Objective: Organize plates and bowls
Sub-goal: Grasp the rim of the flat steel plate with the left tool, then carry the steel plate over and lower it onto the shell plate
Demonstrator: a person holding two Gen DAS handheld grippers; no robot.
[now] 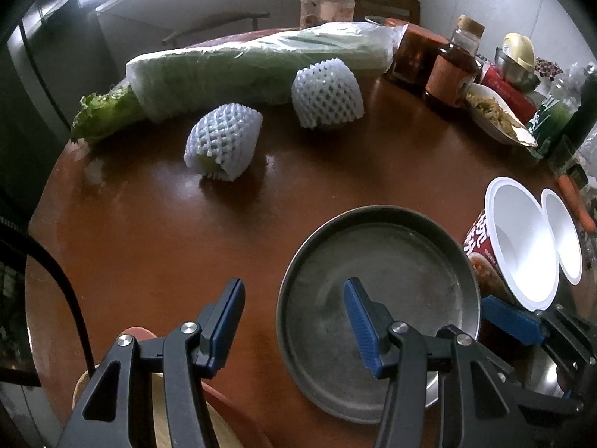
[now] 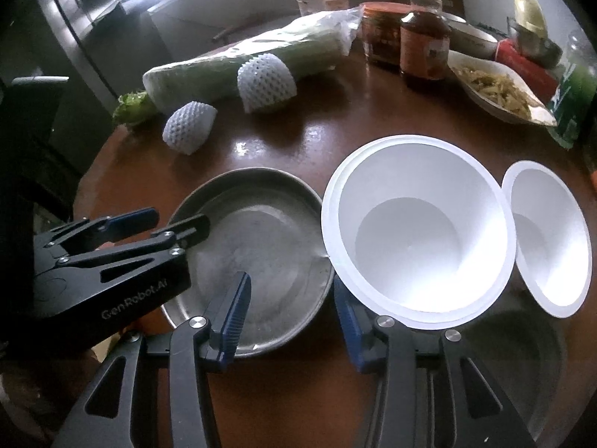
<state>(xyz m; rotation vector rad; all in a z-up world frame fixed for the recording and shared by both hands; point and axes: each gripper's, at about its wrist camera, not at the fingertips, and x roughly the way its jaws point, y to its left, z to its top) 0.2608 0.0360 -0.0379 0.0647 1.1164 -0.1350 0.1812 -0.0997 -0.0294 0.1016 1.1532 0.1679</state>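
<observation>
A round metal plate [image 1: 377,298] lies on the brown table near its front edge; it also shows in the right wrist view [image 2: 261,254]. To its right stand a large white paper bowl [image 2: 414,239], tilted, and a smaller white bowl [image 2: 548,239]. My left gripper [image 1: 294,321] is open, its right finger over the plate's left part. My right gripper [image 2: 294,317] is open and empty; its left finger is over the plate's front rim, its right finger under the large bowl's near rim. The large bowl [image 1: 522,239] and the small one [image 1: 563,235] show in the left view.
A wrapped cabbage [image 1: 253,71] and two foam-netted fruits [image 1: 224,142] [image 1: 328,93] lie at the far left. Jars, a sauce bottle [image 2: 425,41], a dish of food [image 2: 496,89] and a green bottle crowd the far right. Another metal dish [image 2: 522,358] sits under the right gripper.
</observation>
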